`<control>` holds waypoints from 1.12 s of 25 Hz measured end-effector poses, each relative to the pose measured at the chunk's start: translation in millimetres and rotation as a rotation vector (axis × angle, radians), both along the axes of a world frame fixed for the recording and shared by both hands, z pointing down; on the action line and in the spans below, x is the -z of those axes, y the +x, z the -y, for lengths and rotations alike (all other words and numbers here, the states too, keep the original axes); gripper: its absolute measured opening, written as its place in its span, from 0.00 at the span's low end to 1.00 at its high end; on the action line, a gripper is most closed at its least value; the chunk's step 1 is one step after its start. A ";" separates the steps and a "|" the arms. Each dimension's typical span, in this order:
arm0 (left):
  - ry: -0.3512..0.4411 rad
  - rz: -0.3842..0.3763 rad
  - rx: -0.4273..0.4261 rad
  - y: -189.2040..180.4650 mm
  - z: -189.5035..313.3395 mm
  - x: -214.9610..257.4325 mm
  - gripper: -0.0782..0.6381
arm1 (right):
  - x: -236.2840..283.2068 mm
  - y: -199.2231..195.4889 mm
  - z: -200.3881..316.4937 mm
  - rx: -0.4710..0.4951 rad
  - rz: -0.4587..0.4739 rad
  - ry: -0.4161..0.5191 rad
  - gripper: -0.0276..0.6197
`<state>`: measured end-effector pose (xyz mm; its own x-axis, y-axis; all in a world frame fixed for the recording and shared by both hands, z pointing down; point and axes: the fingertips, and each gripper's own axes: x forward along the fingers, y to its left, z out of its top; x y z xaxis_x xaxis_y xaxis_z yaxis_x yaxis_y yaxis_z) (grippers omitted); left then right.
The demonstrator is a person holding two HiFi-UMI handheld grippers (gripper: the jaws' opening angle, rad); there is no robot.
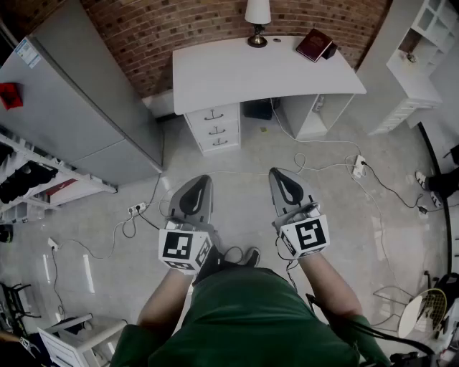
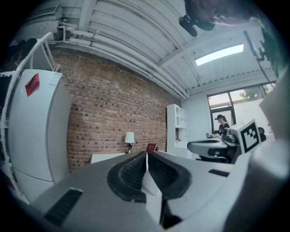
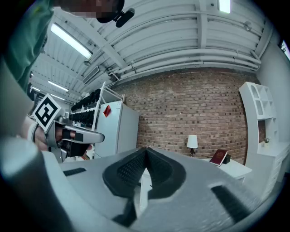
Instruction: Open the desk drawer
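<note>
Left gripper (image 2: 146, 153): fingers pressed together, nothing between them; held level, well short of the bench (image 1: 215, 79).
Right gripper (image 3: 146, 148): fingers together, empty; level, beside the left one and apart from it.
Bench: white, at the far side against the brick wall (image 1: 143, 43).
Drawer stack (image 1: 215, 129): three drawers under the bench's left end, all closed.
Bench top: lamp (image 1: 257, 21) at far centre; red book (image 1: 314, 44) to its right.
Floor (image 1: 237, 161): cables (image 1: 315, 161) and power strip (image 1: 358, 166) on the right.
</note>
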<state>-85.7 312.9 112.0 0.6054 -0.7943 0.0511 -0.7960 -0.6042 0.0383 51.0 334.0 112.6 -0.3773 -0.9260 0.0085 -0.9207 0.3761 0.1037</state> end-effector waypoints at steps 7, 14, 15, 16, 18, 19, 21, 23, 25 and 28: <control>-0.017 0.016 0.019 5.2 -6.3 -4.9 0.12 | -6.5 4.4 -3.7 0.032 0.019 -0.010 0.04; -0.058 0.027 0.040 -3.5 28.7 -22.9 0.12 | -10.4 2.9 28.2 0.048 0.015 0.005 0.05; -0.061 0.028 0.038 -4.0 36.4 -26.6 0.12 | -10.6 3.2 35.4 0.045 0.000 0.010 0.05; -0.065 0.030 0.035 -4.5 44.1 -31.0 0.12 | -10.9 3.3 42.6 0.041 -0.014 0.012 0.05; -0.079 0.033 0.028 -6.6 60.8 -41.3 0.12 | -11.5 2.8 57.0 0.028 -0.045 0.013 0.05; -0.087 0.034 0.025 -8.5 70.5 -46.0 0.12 | -11.3 1.6 64.9 0.020 -0.060 0.015 0.05; -0.101 0.031 0.019 -12.8 92.7 -53.8 0.12 | -9.9 -1.8 82.5 0.003 -0.094 0.022 0.05; -0.109 0.029 0.006 -15.7 115.5 -61.1 0.12 | -8.7 -5.0 100.2 -0.017 -0.138 0.032 0.05; -0.121 0.032 -0.010 -19.3 137.6 -69.6 0.12 | -9.2 -9.4 116.6 -0.033 -0.180 0.034 0.05; -0.142 0.037 -0.041 -25.4 169.8 -80.6 0.12 | -13.3 -20.3 142.3 -0.038 -0.238 0.025 0.05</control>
